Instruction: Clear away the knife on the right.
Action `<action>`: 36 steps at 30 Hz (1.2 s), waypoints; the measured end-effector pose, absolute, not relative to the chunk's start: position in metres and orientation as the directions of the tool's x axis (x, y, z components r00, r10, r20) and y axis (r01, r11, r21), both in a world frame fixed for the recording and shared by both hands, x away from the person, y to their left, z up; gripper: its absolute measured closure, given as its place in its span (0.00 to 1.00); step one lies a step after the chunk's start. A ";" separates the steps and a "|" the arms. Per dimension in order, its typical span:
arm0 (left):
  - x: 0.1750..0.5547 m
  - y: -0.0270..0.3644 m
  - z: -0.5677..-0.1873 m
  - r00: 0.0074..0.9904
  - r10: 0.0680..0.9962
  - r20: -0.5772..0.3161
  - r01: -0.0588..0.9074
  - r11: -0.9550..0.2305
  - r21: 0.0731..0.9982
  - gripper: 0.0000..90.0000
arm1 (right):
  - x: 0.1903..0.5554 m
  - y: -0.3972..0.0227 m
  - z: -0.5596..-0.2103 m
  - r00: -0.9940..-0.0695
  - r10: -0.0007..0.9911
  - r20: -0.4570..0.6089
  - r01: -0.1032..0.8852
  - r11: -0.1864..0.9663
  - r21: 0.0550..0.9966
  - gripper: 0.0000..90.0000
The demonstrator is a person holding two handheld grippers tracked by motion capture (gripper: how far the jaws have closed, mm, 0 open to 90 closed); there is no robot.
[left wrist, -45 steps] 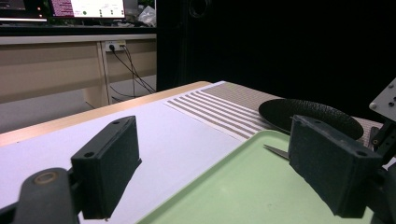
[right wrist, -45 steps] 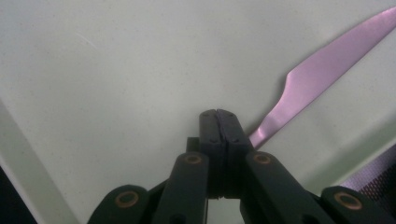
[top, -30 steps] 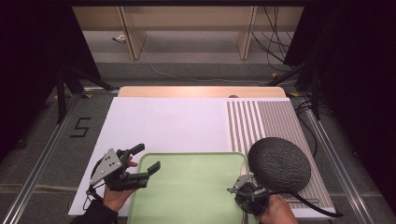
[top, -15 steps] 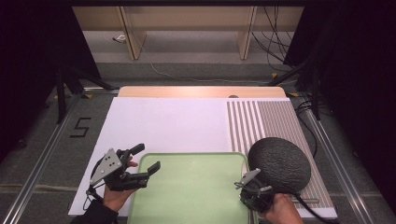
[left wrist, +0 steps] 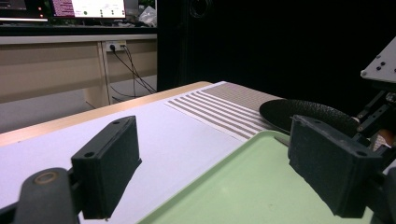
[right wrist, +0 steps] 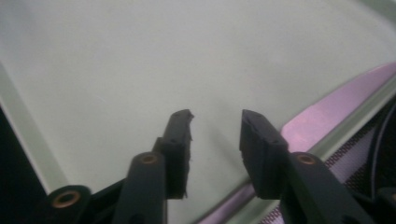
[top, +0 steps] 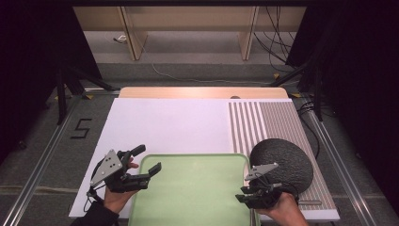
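Observation:
A pale green tray (top: 197,188) lies at the near middle of the table. A dark, rough-textured round plate (top: 282,162) rests to its right on the striped mat. My left gripper (top: 149,158) hovers open at the tray's far left corner with nothing between its fingers. In the left gripper view its jaws (left wrist: 219,163) frame the tray (left wrist: 243,186) and the plate (left wrist: 303,112). My right gripper (top: 242,194) sits at the tray's right rim, beside the plate. Its jaws (right wrist: 215,140) have just been opening and stand apart over the bare tray floor (right wrist: 140,70), gripping nothing.
A white board (top: 164,122) covers the table's left and middle, with a brown-striped mat (top: 268,117) on the right. A wooden strip (top: 202,92) runs along the far edge. Cables (top: 306,113) trail off the table's right side.
The right gripper's jaws were shut at the tray's right rim and now stand apart; that hand has shifted slightly right and up. The left gripper has kept still.

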State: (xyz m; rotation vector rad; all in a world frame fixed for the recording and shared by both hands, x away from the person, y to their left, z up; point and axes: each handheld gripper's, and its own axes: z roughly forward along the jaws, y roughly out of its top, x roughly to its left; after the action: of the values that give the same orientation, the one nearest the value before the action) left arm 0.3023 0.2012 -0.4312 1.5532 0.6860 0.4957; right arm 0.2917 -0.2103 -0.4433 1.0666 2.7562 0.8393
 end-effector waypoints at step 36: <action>0.307 0.201 -0.431 0.719 0.686 -0.108 0.148 0.000 0.989 0.18 | 0.298 -0.242 -0.424 -0.677 0.641 0.362 0.632 0.256 0.731 0.24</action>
State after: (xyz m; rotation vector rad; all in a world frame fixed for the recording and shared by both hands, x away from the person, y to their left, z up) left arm 0.3068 0.2011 -0.4309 1.5417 0.7061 0.4832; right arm 0.2977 -0.2424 -0.4237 1.2583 2.4823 1.4381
